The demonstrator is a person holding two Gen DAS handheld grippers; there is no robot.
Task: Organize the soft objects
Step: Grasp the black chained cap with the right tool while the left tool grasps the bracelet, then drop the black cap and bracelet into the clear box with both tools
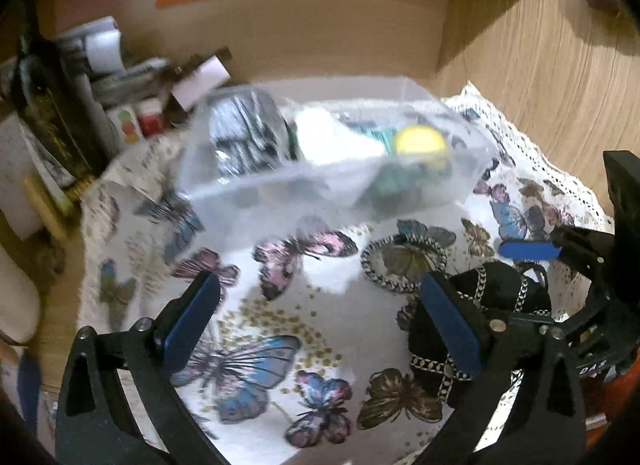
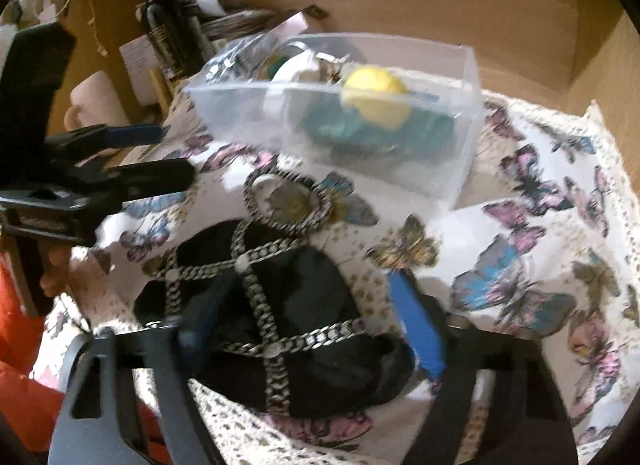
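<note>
A black soft pouch with silver chain trim (image 2: 288,305) lies on the butterfly cloth (image 2: 540,233); it also shows in the left wrist view (image 1: 500,305). Its chain loop (image 2: 288,201) lies toward the clear plastic box (image 2: 400,169), which holds a yellow ball (image 2: 374,95), a green item and a white item. My right gripper (image 2: 312,325) is open, its fingers on either side of the pouch. My left gripper (image 1: 320,321) is open and empty above the cloth, left of the pouch. The box (image 1: 320,185) shows ahead of it.
A dark bottle (image 2: 160,21), papers and small boxes (image 1: 132,121) crowd the back left. A wooden back wall (image 1: 320,33) and right side wall (image 1: 540,85) enclose the space. The cloth's lace edge (image 1: 560,181) runs along the right.
</note>
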